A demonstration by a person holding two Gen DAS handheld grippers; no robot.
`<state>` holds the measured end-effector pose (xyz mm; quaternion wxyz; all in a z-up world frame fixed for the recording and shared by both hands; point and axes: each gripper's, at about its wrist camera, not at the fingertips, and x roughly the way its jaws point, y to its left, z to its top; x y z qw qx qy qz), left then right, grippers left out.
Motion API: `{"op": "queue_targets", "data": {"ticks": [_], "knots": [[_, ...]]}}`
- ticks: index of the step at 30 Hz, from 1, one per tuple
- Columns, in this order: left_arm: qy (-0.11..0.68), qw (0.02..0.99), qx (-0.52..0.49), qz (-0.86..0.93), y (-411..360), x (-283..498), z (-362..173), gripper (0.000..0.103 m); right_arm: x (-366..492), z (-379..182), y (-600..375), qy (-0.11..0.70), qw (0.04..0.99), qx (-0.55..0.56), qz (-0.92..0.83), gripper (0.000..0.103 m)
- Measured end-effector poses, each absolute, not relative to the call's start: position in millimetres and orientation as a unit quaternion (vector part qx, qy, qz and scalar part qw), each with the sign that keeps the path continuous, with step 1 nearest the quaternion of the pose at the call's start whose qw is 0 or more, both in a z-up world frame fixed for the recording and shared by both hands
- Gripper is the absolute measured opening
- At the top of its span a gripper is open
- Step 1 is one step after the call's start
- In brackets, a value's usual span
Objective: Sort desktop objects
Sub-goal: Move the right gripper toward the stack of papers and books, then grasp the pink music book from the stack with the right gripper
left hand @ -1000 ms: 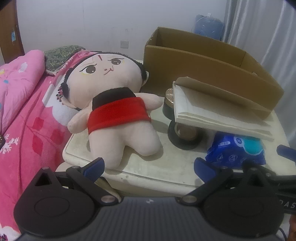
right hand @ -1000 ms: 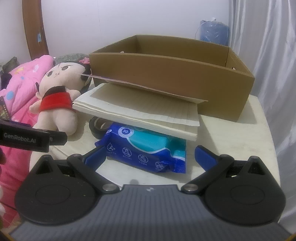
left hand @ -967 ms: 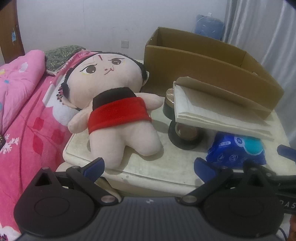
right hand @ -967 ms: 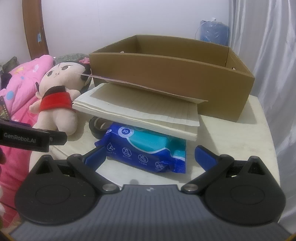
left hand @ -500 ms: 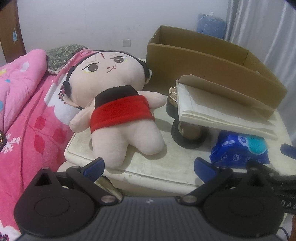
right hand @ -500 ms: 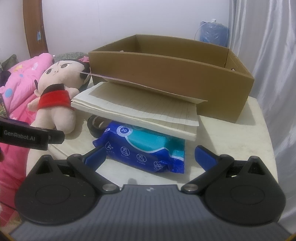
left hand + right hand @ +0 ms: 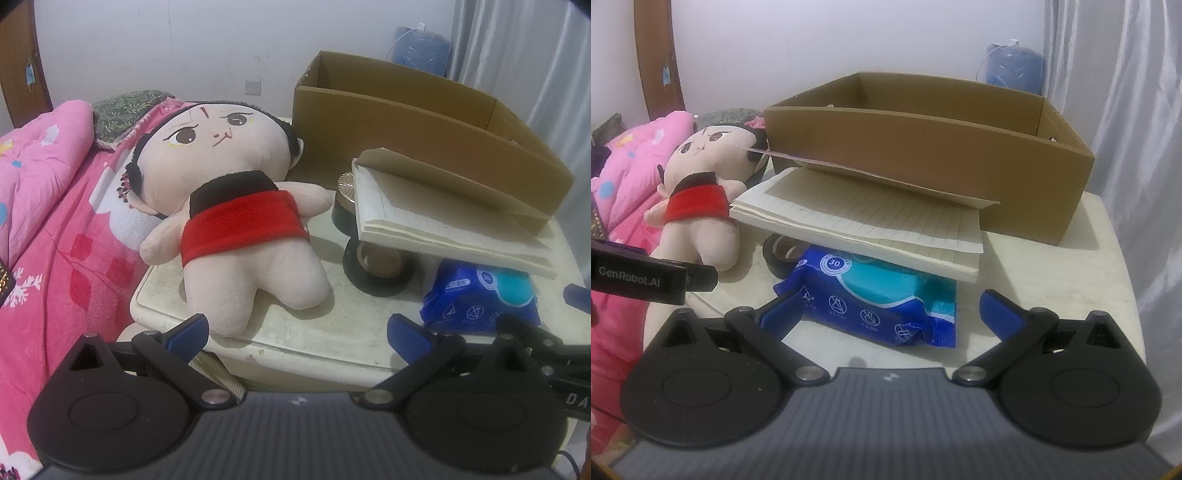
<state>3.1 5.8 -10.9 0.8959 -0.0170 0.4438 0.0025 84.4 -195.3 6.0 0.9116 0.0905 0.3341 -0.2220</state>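
Hanging just off the near edge of the small table (image 7: pixel 295 332), the left gripper (image 7: pixel 297 334), blue fingers spread wide apart, holding nothing, touching nothing. Hanging near the same edge, the right gripper (image 7: pixel 886 314), fingers wide apart too, the left tip just beside the blue wipes pack (image 7: pixel 871 295), contact hard to tell. Lying on the left side, feet near the edge, the plush doll (image 7: pixel 236 221), head hanging past the far left edge toward the pink blanket (image 7: pixel 40 206). Sitting between doll and wipes, the black tape roll (image 7: pixel 376 266). Resting on top of tape and wipes, tilted, the lined notebook (image 7: pixel 871 221). Filling the far side, the open cardboard box (image 7: pixel 923 147). Showing bare tabletop only at the right, beside the grey curtain (image 7: pixel 1126 110).
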Motion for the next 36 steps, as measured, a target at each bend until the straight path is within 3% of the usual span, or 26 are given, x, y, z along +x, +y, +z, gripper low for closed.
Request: {"op": "queue_targets", "data": {"ticks": [17, 28, 32, 36], "knots": [[0.400, 0.916, -0.013, -0.025, 9.8, -1.1, 1.0, 0.103, 73.1, 14.3, -199.2, 0.305, 0.920, 0.094, -0.228, 0.102], [0.339, 0.935, -0.048, -0.089, 28.8, 1.9, 19.8, 0.103, 32.1, 38.3, -233.6, 0.143, 0.964, 0.113, -0.195, 0.102], [0.293, 0.941, -0.097, -0.140, 40.5, 5.0, 29.7, 0.103, 31.5, 44.1, -259.1, 0.122, 0.961, 0.145, -0.200, 0.102], [0.272, 0.953, -0.063, -0.117, 31.0, 18.9, 39.5, 0.103, 37.7, 41.2, -284.7, 0.118, 0.955, 0.176, -0.207, 0.102]]}}
